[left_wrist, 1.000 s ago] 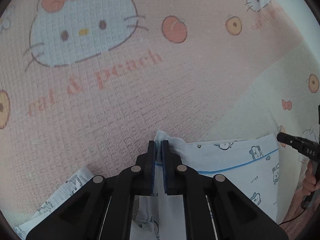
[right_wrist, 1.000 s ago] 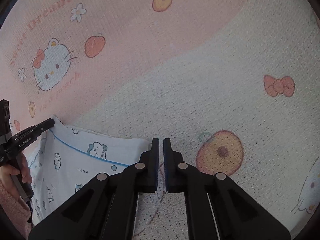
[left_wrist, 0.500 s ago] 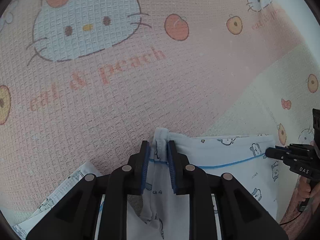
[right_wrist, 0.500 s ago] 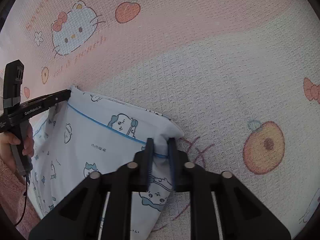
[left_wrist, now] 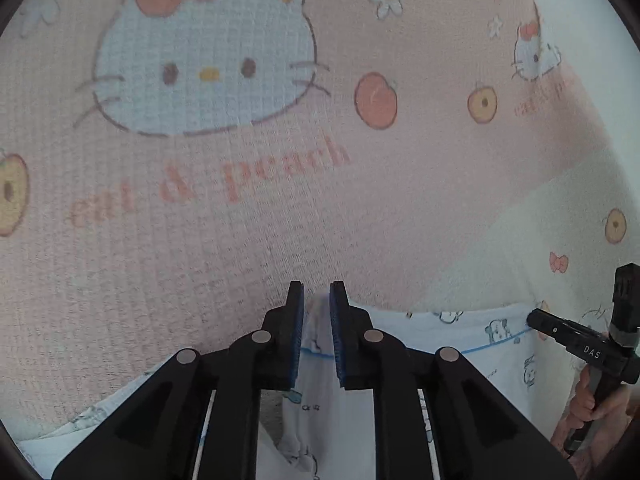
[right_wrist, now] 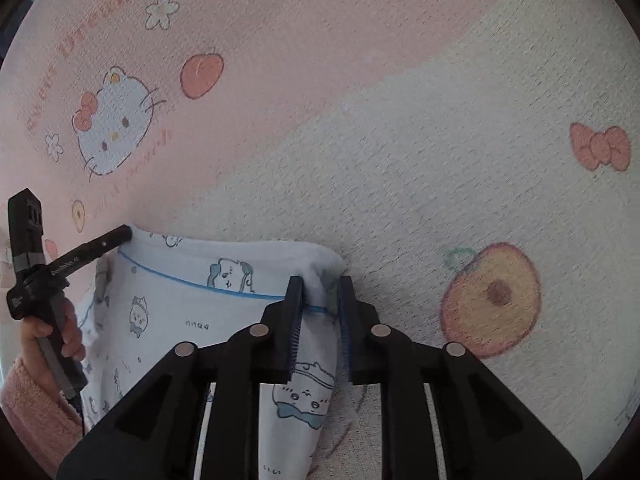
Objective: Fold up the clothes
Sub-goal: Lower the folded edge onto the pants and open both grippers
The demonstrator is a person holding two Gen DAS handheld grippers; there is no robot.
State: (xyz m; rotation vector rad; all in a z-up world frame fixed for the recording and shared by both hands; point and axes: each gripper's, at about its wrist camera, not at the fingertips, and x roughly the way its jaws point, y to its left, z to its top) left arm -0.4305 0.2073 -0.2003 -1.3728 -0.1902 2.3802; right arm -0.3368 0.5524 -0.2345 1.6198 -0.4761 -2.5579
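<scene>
A white garment (right_wrist: 180, 312) with small cartoon prints and a thin blue line lies on the bedspread; it also shows in the left wrist view (left_wrist: 460, 340). My left gripper (left_wrist: 317, 300) has its jaws a little apart around the garment's left corner. My right gripper (right_wrist: 319, 292) has its jaws a little apart around the right corner, and cloth sits loosely between them. The right gripper shows at the right edge of the left wrist view (left_wrist: 576, 344), and the left gripper shows at the left of the right wrist view (right_wrist: 80, 256).
The surface is a pink and cream waffle bedspread (left_wrist: 280, 208) with cat faces, peaches and bows; it also fills the right wrist view (right_wrist: 440, 140). A hand in a pink fleece sleeve (right_wrist: 36, 408) holds the left gripper.
Both grippers went from pinching the garment corners to jaws spread apart. The garment's top edge now lies lower and flatter on the bedspread.
</scene>
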